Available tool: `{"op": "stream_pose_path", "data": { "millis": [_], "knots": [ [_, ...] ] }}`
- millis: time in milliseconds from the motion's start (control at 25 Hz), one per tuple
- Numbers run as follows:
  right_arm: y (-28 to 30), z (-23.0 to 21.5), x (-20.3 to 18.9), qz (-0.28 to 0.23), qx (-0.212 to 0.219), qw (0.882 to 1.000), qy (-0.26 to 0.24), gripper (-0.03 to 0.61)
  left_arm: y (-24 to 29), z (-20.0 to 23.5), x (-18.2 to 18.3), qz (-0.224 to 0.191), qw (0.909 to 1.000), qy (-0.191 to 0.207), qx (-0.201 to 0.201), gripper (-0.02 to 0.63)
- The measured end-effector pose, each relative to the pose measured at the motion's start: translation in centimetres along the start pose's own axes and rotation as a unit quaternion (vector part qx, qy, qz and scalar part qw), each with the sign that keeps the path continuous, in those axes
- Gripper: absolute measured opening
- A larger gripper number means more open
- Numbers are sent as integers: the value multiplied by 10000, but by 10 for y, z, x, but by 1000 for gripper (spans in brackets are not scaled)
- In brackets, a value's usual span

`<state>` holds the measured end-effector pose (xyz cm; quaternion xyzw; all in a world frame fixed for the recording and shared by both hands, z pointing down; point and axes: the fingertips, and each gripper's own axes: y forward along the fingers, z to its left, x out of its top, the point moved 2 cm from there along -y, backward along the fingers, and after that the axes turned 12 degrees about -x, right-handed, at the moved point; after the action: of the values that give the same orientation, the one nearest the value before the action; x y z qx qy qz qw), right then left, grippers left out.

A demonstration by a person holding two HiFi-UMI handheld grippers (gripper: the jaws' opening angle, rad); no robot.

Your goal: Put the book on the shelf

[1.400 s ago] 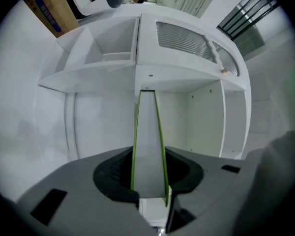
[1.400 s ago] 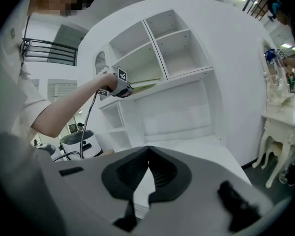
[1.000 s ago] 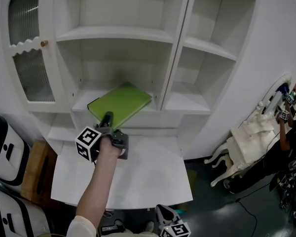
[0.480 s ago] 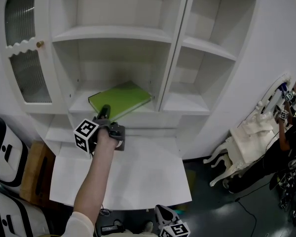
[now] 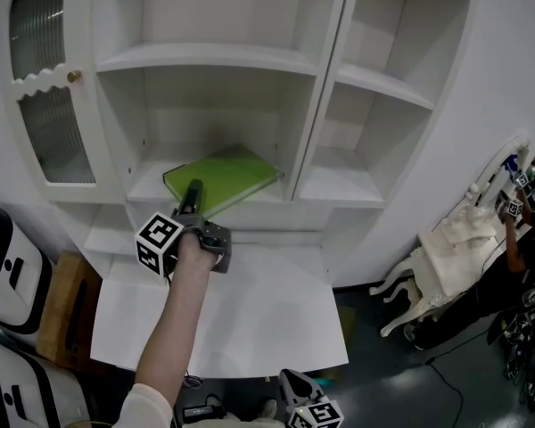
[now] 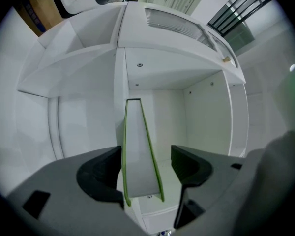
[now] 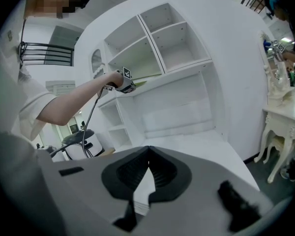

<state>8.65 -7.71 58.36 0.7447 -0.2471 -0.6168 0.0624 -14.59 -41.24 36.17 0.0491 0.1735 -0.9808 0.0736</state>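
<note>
Green book (image 5: 225, 175) lies flat on the cabinet shelf (image 5: 148, 185) at centre-left of the head view, its near edge between the left gripper's (image 5: 193, 194) jaws, which have just been opening and no longer pinch it, while the right gripper (image 7: 147, 167) shows jaws pressed together on nothing.

Left tongs (image 6: 146, 154) newly apart, loose around book (image 5: 225, 176)

No legible text, brand, number or sign in any view. Only markings: black-and-white square patterns on marker cube (image 5: 159, 243) behind left gripper (image 5: 193, 190) jaws, same on right gripper (image 5: 294, 383) cube. No characters.
</note>
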Motion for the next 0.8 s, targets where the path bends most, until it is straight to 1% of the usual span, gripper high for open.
{"op": "stream_pose_path", "data": {
  "millis": [80, 200, 360, 560, 800],
  "knots": [
    [1, 1, -1, 25, 3, 10000, 6, 12, -3, 2, 2, -14, 9999, 69, 77, 320],
    [3, 1, -3, 35, 10, 10000, 10, 12, -11, 11, 4, -31, 9999, -61, 101, 327],
    [4, 3, -5, 66, 14, 10000, 28, 12, -19, 13, 2, -4, 9997, -249, 1, 327],
    [7, 8, -6, 91, 87, 9999, -9, 12, -33, 2, 2, -59, 9993, -352, -118, 325],
    [8, 10, -8, 100, 126, 9999, -10, 12, -57, -6, 2, -118, 9986, -513, -62, 318]
  ]
}}
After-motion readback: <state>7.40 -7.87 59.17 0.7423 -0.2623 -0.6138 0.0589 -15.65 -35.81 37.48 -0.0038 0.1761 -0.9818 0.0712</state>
